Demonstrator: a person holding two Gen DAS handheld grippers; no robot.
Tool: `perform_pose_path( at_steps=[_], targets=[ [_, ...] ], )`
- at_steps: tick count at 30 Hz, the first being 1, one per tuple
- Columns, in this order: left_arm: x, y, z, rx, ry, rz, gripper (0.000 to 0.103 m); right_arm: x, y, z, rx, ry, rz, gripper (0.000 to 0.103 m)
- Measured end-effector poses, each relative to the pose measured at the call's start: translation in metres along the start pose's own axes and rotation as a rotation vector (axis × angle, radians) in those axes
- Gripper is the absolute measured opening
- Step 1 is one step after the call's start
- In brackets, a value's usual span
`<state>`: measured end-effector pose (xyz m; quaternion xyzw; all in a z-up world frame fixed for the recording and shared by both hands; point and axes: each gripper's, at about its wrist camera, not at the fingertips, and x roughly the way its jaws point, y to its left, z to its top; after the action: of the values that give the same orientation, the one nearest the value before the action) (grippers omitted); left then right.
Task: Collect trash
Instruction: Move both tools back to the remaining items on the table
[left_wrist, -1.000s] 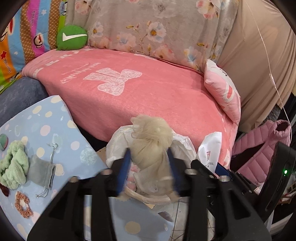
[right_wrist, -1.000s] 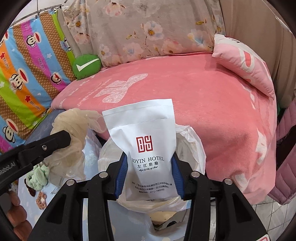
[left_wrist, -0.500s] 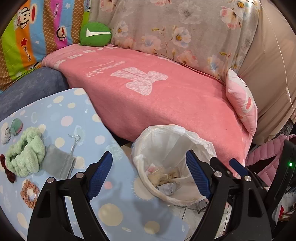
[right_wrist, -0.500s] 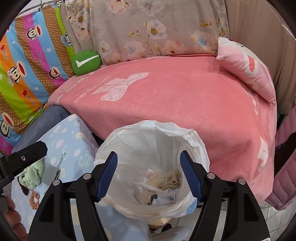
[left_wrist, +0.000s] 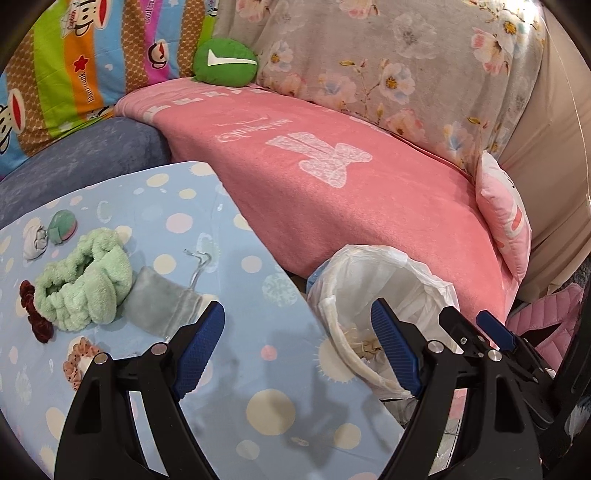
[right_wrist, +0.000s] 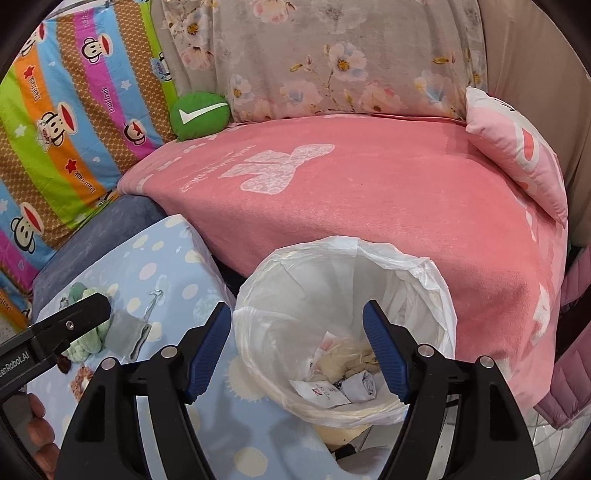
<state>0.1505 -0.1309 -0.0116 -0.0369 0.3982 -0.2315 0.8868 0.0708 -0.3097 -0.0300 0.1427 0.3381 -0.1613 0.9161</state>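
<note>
White plastic-lined round trash bin (right_wrist: 343, 295), standing beside the blue polka-dot tablecloth (left_wrist: 229, 369), is holding crumpled paper and wrapper trash (right_wrist: 340, 373). Right gripper (right_wrist: 295, 354) is hovering directly over bin mouth, jaws opening, nothing btwn them. Left gripper (left_wrist: 295, 350) is sitting over the bin's table-side rim, released, empty.

Mint fluffy headband (left_wrist: 86, 278) beside grey drawstring pouch (left_wrist: 162, 308) on dotted blue tablecloth (left_wrist: 229, 236), pink blanket (left_wrist: 351, 192) behind
</note>
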Motion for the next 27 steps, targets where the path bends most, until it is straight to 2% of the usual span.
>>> perform_pose_path(
  at_steps=[8, 15, 27],
  targets=[
    [-0.01, 0.037, -0.011, -0.055, 0.007, 0.035, 0.077, -0.004, 0.034, -0.008, -0.047, 0.015, 0.033, 0.073],
    [-0.02, 0.08, -0.022, -0.115, 0.004, 0.097, 0.078, -0.005, 0.074, -0.017, -0.106, 0.033, 0.074, 0.074],
    [-0.02, 0.184, -0.061, -0.281, 0.064, 0.238, 0.078, 0.008, 0.141, -0.046, -0.187, 0.1, 0.149, 0.075]
  ],
)
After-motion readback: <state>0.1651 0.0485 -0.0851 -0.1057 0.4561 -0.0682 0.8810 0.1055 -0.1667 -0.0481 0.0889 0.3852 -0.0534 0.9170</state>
